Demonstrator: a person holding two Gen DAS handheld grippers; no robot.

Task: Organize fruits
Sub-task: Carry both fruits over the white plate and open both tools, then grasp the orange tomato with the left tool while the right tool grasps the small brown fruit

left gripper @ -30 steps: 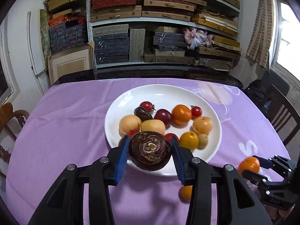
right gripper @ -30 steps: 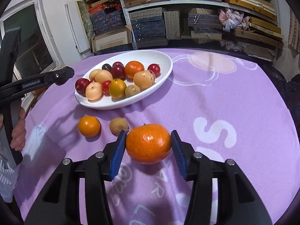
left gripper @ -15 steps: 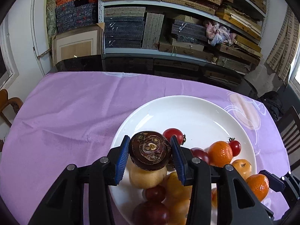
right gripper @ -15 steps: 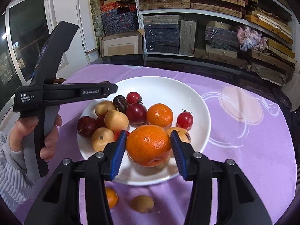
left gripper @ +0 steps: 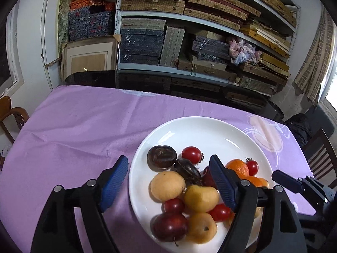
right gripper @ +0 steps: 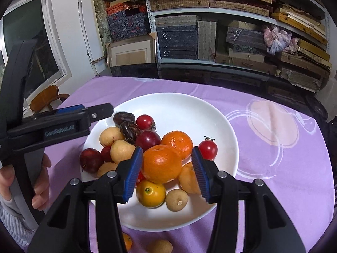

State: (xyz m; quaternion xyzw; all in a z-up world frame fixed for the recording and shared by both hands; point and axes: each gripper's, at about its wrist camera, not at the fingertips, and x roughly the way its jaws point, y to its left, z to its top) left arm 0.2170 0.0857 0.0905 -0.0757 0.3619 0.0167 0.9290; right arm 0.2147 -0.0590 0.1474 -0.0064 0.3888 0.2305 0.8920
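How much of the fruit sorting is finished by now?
Mostly done: the white plate holds a pile of fruit, including the dark purple fruit. The left gripper is opening, empty. The right gripper holds an orange over it. Two small fruits remain on the cloth.

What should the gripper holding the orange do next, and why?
Probably open and let go: the right gripper holds the orange above the white plate, right over the piled fruit, so releasing should add it there.

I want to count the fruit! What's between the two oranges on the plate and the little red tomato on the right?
Nothing: bare white plate separates the oranges from the tomato, seen in the right wrist view.
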